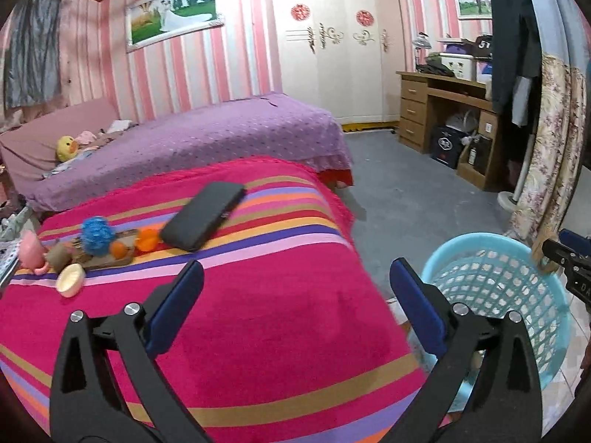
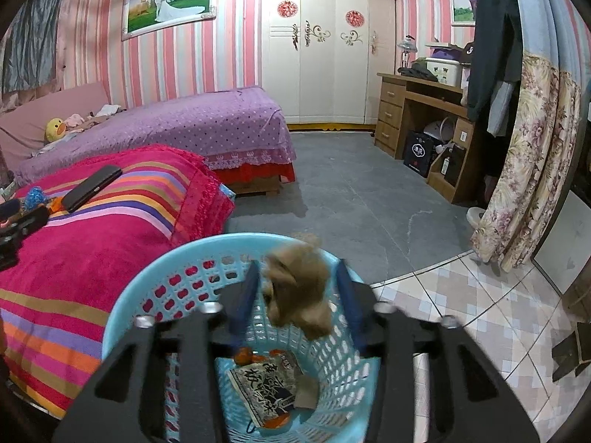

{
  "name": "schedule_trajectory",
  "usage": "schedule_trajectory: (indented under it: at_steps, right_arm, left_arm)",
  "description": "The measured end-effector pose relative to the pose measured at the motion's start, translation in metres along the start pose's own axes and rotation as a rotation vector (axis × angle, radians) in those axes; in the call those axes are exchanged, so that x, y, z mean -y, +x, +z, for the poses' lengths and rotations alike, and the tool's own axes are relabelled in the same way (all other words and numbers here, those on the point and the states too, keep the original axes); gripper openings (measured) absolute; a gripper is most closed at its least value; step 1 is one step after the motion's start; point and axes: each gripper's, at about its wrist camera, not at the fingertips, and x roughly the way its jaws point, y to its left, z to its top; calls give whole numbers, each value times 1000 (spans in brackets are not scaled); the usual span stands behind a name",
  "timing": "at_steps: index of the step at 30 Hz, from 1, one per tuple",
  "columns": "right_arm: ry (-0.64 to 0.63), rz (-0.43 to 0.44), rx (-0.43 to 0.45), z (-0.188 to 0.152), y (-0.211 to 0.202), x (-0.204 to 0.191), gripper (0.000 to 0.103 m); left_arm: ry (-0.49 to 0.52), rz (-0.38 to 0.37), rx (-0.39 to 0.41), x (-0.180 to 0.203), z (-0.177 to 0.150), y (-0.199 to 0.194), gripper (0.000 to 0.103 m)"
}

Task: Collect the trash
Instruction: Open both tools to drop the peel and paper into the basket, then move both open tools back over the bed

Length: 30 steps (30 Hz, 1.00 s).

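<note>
The drop is under way, I'd say: the right gripper hangs over the pale blue plastic mesh basket, its fingers parted with a crumpled brown paper wad between them; grip or release, I cannot tell. A printed wrapper lies inside the basket. The left gripper, fingers wide and empty, hovers beside the basket over the striped pink blanket; next comes more rubbish from the far clutter.

Left gripper: two black plastic arms with long triangular cutouts, each tipped with a flat blue pad, round silver screws at the joints. Right gripper: same build, black arms, cutouts, blue pads, silver screws, blurred. Its black body, seen from the left wrist view, carries faint white letters, unreadable.
</note>
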Motion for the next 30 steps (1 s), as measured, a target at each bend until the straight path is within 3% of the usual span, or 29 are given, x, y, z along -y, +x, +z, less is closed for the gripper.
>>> schedule_trajectory:
  at_steps: [3, 6, 9, 15, 23, 30]
  right_arm:
    - [-18, -7, -5, 3, 2, -11, 72]
    - [-28, -42, 0, 5, 2, -21, 89]
    - [-21, -56, 11, 9, -1, -27, 94]
    - [6, -50, 40, 18, -8, -48, 96]
    - [-51, -19, 49, 30, -5, -103, 97]
    - [-113, 21, 39, 34, 2, -154, 97]
  left_arm:
    - [-8, 16, -2, -16, -1, -3, 97]
    - [-14, 30, -1, -35, -1, -8, 97]
    - [-16, 51, 9, -56, -1, -13, 97]
    - [-36, 90, 18, -103, -1, -21, 97]
    - [-45, 164, 6, -158, -6, -20, 97]
    - [-136, 203, -17, -221, -15, -6, 97]
